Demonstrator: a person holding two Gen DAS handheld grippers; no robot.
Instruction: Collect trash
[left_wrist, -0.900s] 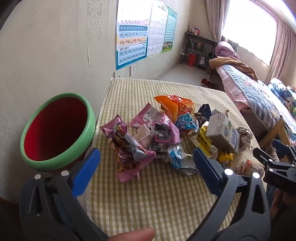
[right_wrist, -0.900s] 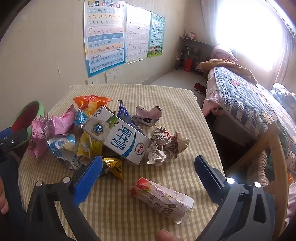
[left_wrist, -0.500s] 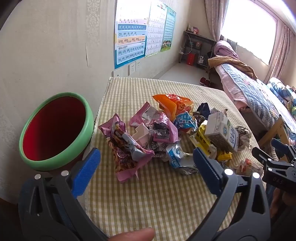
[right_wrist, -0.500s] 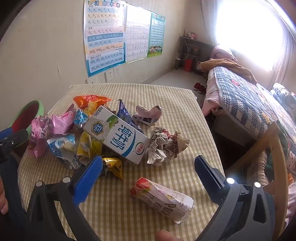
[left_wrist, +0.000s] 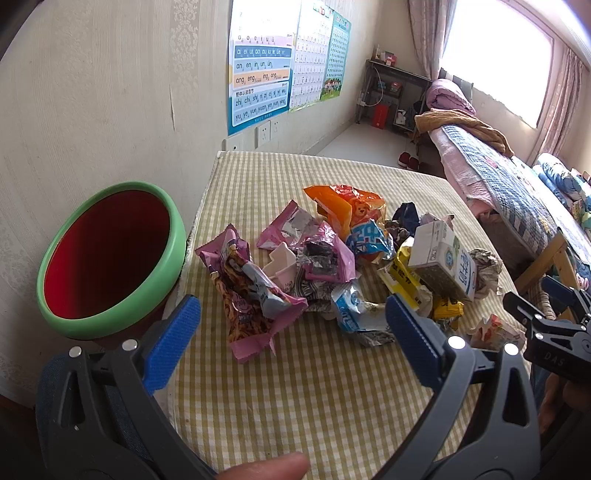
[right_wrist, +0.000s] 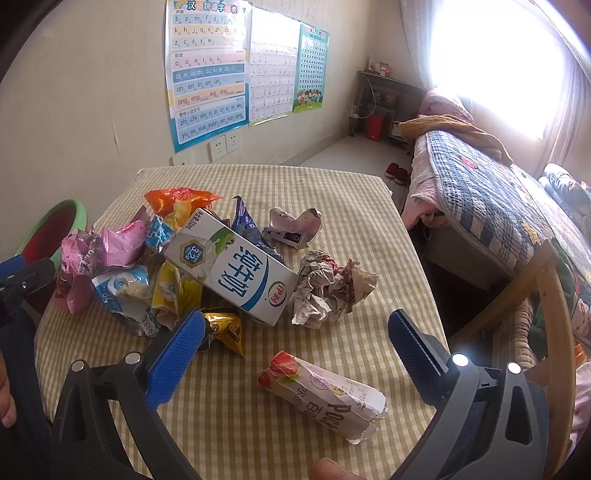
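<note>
The heap of trash (left_wrist: 343, 266) lies in the middle of the checked worktop (left_wrist: 314, 398), at 12 o'clock beyond the wide open, empty jaws of the left gripper (left_wrist: 291, 343), with the green bin (left_wrist: 110, 254) at 10 o'clock. The right gripper (right_wrist: 295, 347) also stands fully open and holds nothing, a pink snack wrapper (right_wrist: 325, 395) just under it at 6 o'clock, and both tilt down toward the worktop

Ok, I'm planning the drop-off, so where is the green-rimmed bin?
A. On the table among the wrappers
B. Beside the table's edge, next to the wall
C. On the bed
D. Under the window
B: the bin stands off the checked table, against the wall, apart from the wrappers.
</note>
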